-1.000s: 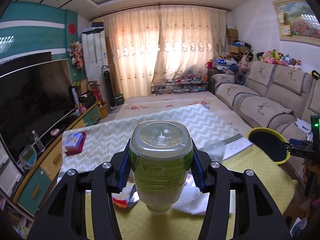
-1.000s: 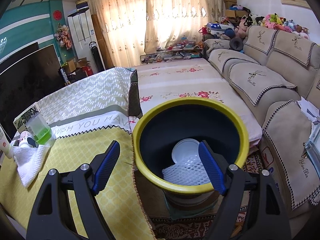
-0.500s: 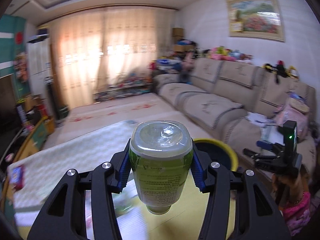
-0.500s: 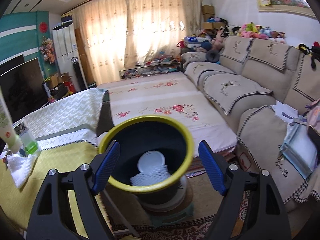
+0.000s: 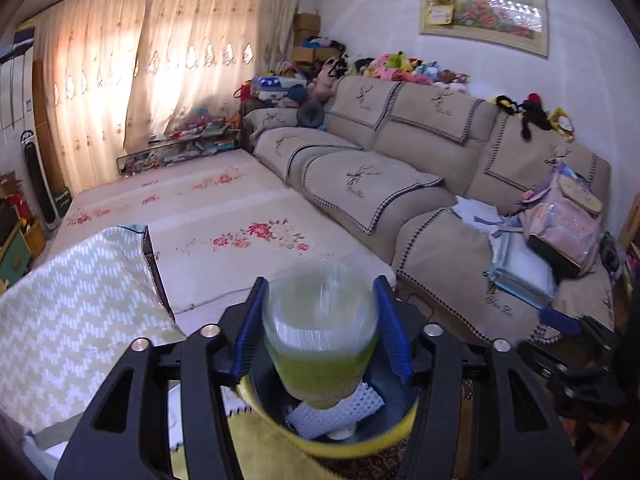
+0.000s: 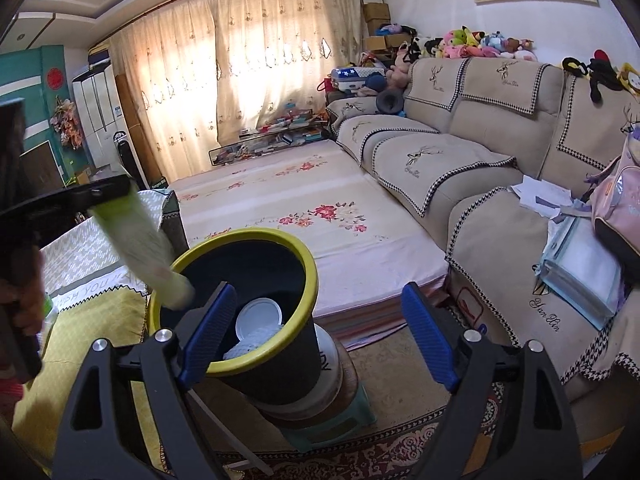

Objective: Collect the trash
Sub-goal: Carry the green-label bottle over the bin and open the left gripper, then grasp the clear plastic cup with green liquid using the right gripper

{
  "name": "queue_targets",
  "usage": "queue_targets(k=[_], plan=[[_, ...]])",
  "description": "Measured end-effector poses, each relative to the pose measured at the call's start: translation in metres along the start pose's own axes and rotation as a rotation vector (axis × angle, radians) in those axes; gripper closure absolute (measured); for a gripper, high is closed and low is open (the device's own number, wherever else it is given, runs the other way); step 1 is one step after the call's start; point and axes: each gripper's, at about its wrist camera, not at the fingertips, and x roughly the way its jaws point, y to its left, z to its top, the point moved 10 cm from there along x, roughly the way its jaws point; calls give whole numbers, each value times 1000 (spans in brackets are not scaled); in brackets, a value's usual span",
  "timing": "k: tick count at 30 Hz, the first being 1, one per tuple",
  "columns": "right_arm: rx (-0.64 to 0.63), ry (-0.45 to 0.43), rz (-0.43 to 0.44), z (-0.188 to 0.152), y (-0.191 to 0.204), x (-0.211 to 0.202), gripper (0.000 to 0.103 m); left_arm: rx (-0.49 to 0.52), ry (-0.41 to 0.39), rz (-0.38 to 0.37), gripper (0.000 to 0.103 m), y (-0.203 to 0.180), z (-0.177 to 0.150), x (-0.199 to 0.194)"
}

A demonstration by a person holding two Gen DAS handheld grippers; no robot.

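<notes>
A green-labelled plastic bottle (image 5: pixel 320 332), neck down and blurred, is slipping between the pads of my left gripper (image 5: pixel 320 304), whose jaws are opening. Directly below it is a black bin with a yellow rim (image 5: pixel 332 446). The right wrist view shows the bottle (image 6: pixel 140 248) as a streak running from the left gripper (image 6: pixel 100 192) down to the bin's rim (image 6: pixel 256 236). A white lid (image 6: pixel 258 314) and white foam netting (image 5: pixel 340 408) lie inside the bin. My right gripper (image 6: pixel 316 320) hangs in front of the bin with nothing gripped, its jaws opening.
The bin stands on a round tub on a green stool (image 6: pixel 332 424) over a patterned rug. A table with a yellow cloth (image 6: pixel 80 332) is at its left. A floral-covered platform (image 6: pixel 320 208) lies behind, and a beige sofa (image 6: pixel 460 152) with a pink backpack (image 5: pixel 560 228) is at the right.
The left gripper swung right from over the yellow table to above the bin and began letting the bottle drop. The right gripper drew back to the right, away from the bin.
</notes>
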Motion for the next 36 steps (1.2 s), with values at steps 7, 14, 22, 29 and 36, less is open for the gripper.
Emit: queue_targets(k=[7, 14, 22, 29, 36], plan=[[-18, 12, 23, -3, 10, 5, 23, -42, -43, 44, 35, 27, -10, -45], [-75, 30, 87, -9, 57, 8, 23, -81, -133, 142, 22, 56, -37, -155], [-203, 76, 252, -29, 158, 7, 23, -196, -206, 383, 14, 136, -101, -283], [-321, 129, 458, -48, 262, 1, 23, -279, -203, 555, 13, 190, -169, -361], [-460, 144, 615, -55, 359, -2, 23, -365, -203, 609, 13, 215, -207, -396]])
